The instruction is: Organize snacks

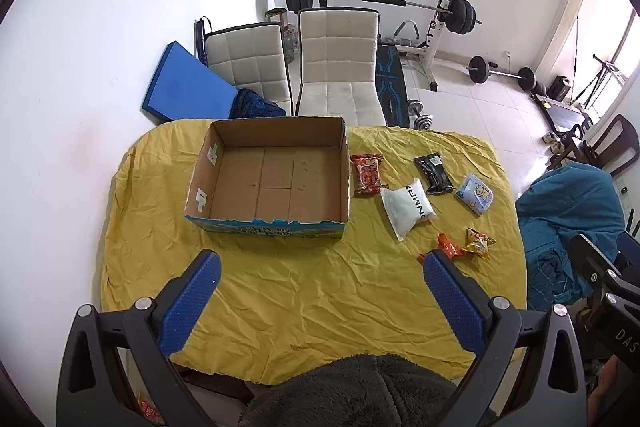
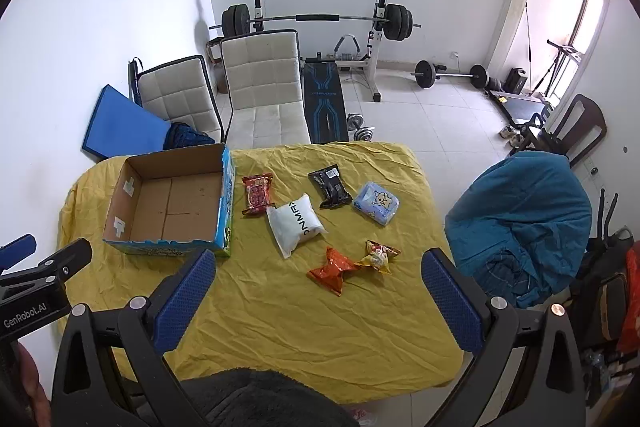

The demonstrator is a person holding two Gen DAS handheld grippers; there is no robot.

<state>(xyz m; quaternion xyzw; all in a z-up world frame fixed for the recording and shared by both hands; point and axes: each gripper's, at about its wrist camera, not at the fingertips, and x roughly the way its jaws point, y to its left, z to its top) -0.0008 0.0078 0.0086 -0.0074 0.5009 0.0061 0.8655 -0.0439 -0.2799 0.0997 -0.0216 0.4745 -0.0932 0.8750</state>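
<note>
An empty cardboard box sits on the yellow-clothed table. To its right lie several snacks: a red packet, a white pouch, a black packet, a light blue pack, an orange packet and a yellow packet. My left gripper hovers open above the table's near side. My right gripper is open too, above the orange packet's near side, holding nothing.
Two white chairs stand behind the table, with a blue mat and a barbell rack beyond. A chair draped in blue cloth is at the right. Dark fleece lies at the near edge.
</note>
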